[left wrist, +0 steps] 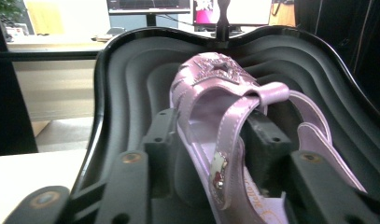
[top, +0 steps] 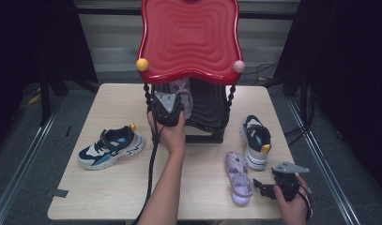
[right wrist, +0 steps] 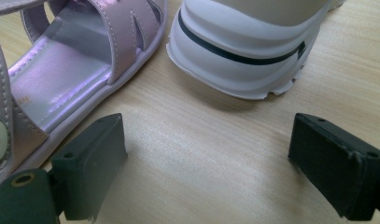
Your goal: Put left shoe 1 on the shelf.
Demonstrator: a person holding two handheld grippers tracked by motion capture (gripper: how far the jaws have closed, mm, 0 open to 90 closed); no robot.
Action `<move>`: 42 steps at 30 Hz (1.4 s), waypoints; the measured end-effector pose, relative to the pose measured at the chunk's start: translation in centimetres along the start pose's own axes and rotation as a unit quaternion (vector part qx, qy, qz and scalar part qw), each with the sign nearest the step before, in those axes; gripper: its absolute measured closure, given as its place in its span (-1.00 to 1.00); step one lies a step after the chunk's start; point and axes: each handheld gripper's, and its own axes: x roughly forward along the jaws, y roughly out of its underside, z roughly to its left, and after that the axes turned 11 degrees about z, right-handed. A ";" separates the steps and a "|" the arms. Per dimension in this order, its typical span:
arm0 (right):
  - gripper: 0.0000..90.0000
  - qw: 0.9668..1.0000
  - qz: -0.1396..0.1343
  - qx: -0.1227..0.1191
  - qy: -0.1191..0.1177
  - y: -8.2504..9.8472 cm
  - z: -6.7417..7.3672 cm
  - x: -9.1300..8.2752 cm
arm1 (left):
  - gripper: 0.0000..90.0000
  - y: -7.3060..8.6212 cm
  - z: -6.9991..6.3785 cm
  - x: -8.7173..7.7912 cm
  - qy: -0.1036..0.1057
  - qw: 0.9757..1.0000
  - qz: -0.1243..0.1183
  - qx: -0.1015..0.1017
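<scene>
Bare tabletop (top: pixel 118 187) open at 7 o'clock and centre front. Red canopy (top: pixel 188 37) roofs the black tray (top: pixel 210 110) at 12; entry low, from the front. Sandal (top: pixel 239 178) and sneaker (top: pixel 256 140) crowd 4 o'clock; second sneaker (top: pixel 111 147) blocks 9.

Pale wooden table (top: pixel 109 187) bearing 2 sneakers (top: pixel 111 147) (top: pixel 256 139), pink sandal (top: pixel 239 177), black rack (top: pixel 210 117).

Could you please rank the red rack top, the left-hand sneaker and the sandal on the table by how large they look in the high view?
1. Red rack top, by far the largest, though it stands nearest the camera.
2. Left-hand sneaker.
3. Sandal on the table, somewhat smaller than the sneaker.
</scene>
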 end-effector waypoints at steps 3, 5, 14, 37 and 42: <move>-0.77 1.000 0.000 0.000 0.000 0.0 0.0 0.0 | 0.18 0.0 0.1 -0.4 0.003 1.000 0.007 0.005; -0.77 1.000 0.000 0.000 0.000 0.0 0.0 0.0 | 0.15 0.0 0.3 -0.9 0.005 1.000 0.006 0.004; -0.77 1.000 0.001 0.002 0.000 0.0 0.0 0.0 | 0.04 -0.1 0.8 -3.0 0.040 0.999 0.018 0.003; -0.77 1.000 0.000 0.001 0.000 0.0 0.0 0.0 | -0.22 4.8 2.2 -5.9 0.123 0.985 0.116 0.044; -0.77 1.000 0.001 0.001 0.000 0.0 0.0 0.0 | -0.28 5.9 2.6 -6.1 0.139 0.980 0.135 0.053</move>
